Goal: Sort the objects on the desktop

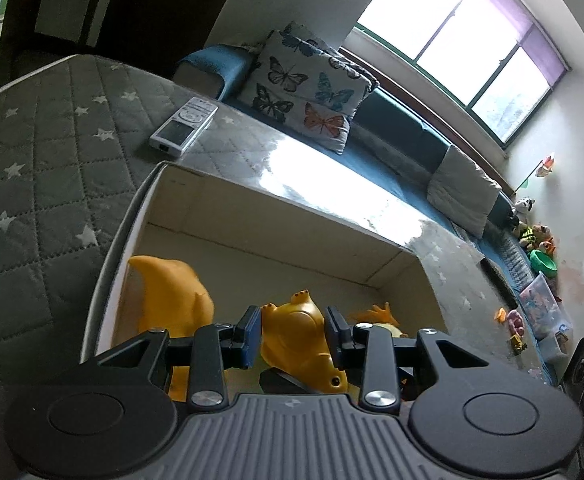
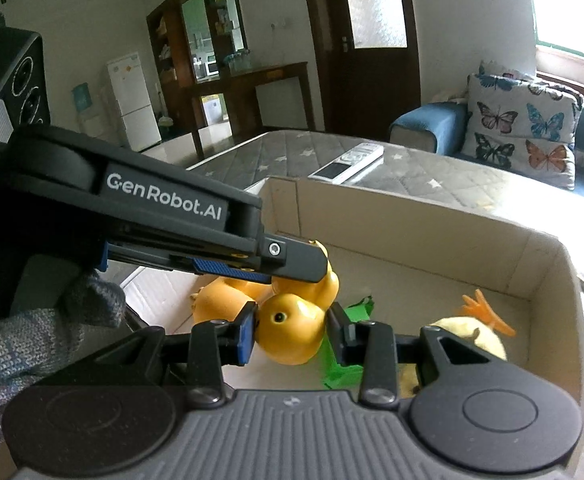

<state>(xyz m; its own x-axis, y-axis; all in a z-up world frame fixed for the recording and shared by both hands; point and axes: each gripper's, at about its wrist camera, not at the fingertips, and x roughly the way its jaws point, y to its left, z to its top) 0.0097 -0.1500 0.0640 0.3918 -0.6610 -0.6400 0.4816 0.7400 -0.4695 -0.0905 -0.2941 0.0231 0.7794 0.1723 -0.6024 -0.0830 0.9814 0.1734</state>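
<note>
Between the pads of the right gripper (image 2: 290, 334) sits the round yellow head of a rubber duck (image 2: 292, 330), both pads pressing on its sides, so the jaws are clamped on the toy. Just above and beyond them the left gripper (image 1: 293, 336) reaches in from the left and closes on the same duck's body, its pads touching the yellow flanks in the left wrist view. Below both grippers lies the open cardboard box (image 2: 431, 224), with the duck held over its floor. To the right of the right gripper a pale yellow toy with an orange crest (image 2: 479, 328) rests in the box; a green piece (image 2: 347, 368) shows under the duck. Beyond the box's far wall a white remote (image 1: 183, 128) lies on the grey star-quilted cover (image 1: 52, 160).

The step in hand looks like setting the duck into the box. Next, probably, both jaws must part so it drops free, then lift clear of the walls.
</note>
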